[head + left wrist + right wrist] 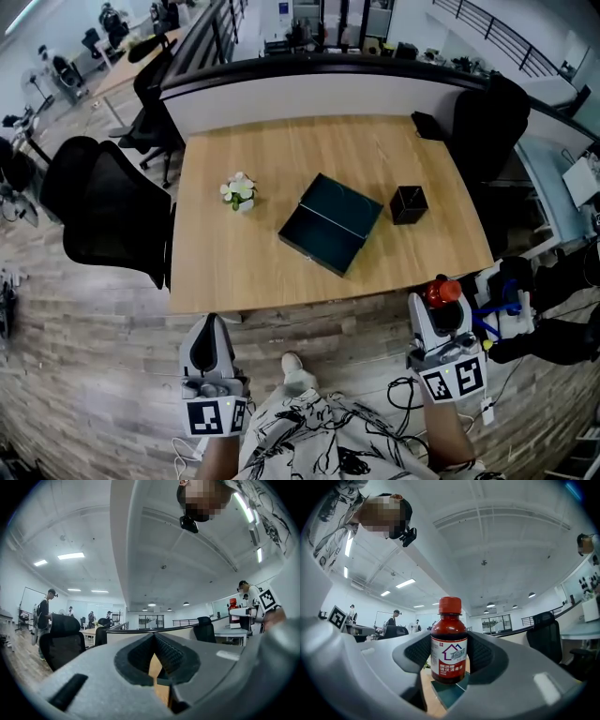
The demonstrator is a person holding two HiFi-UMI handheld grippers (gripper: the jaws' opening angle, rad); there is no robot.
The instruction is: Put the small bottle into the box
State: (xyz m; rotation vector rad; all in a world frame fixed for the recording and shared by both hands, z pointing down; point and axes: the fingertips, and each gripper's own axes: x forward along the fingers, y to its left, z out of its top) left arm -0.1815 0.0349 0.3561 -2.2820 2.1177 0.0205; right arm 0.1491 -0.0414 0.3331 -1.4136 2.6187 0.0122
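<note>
At frame centre the small bottle [449, 645] is pinched upright between the right gripper [451, 660]'s jaws; the left gripper [154, 641]'s are pressed together.

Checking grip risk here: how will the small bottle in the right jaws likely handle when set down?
The small bottle looks rigid, so it probably won't squash between the jaws. Its smooth, round body could slip or twist. Tall and narrow, it may tip or roll once released.
</note>
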